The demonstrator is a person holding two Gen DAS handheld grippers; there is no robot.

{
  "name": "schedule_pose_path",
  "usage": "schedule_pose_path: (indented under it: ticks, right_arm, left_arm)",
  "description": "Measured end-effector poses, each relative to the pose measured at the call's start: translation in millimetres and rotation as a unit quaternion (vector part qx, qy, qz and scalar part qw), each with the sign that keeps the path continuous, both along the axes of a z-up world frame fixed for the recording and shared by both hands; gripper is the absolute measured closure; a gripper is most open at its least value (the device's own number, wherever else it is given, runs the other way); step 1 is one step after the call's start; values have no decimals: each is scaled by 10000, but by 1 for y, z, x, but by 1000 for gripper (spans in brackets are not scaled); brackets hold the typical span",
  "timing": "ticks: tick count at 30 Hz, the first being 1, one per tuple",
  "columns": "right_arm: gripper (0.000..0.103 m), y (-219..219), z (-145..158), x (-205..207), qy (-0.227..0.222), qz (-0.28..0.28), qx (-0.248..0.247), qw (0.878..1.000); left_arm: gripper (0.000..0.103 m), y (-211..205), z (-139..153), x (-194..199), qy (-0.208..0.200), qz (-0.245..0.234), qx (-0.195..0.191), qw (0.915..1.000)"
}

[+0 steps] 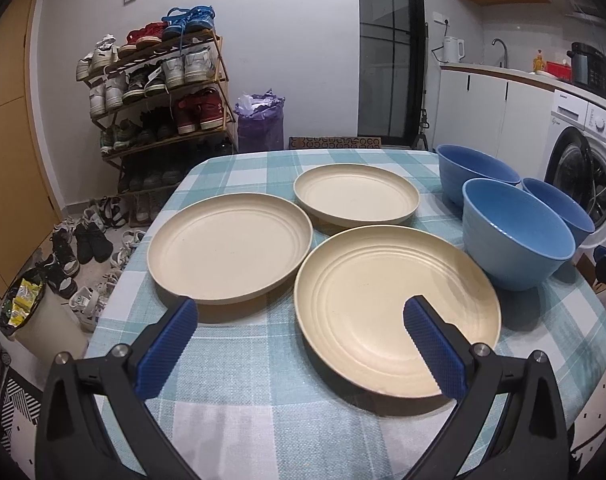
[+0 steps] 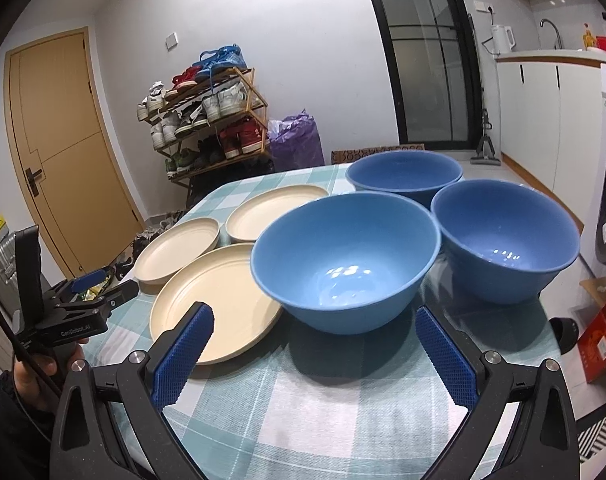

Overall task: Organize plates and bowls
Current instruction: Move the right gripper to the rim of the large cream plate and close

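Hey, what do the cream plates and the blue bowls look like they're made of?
Cream plates: matte, faintly speckled, with moulded concentric ridges, probably wheat-straw plastic or melamine. Blue bowls: smooth, semi-gloss, with soft light reflections inside; likely the same plastic, though glazed ceramic can't be ruled out.

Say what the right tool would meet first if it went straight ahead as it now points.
Probably the nearest blue bowl: it sits centred between the open right tool fingers, just ahead. Height is unclear, so it might pass over the rim.
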State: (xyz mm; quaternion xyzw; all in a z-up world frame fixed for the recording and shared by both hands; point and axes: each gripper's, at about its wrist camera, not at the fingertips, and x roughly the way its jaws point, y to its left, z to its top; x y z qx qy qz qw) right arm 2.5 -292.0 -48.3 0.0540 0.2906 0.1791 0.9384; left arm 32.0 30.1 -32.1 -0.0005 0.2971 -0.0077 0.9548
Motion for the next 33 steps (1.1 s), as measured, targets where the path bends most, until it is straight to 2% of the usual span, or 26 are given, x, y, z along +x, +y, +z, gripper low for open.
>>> schedule_pose_path:
  ticks: [7, 15, 21, 28, 33]
  right_arm:
    - [0, 28, -18, 6, 292, 126, -307, 9990]
    - [1, 61, -38, 19, 654, 474, -252, 9964]
    - [4, 81, -46, 30, 827, 662, -300, 9939]
    - [15, 91, -50, 45, 1029, 683, -355, 9917]
    - [16, 96, -52, 53, 1068, 703, -402, 9910]
  left_arm:
    - [0, 7, -8, 7, 143, 70, 10, 9999]
    - [0, 12, -16, 16, 395, 69, 16, 9992]
    - [0, 15, -24, 21, 555, 64, -46, 9984]
    - [1, 13, -29, 28, 698, 3, -13, 9976]
    - [4, 9, -32, 33, 765, -86, -8, 9970]
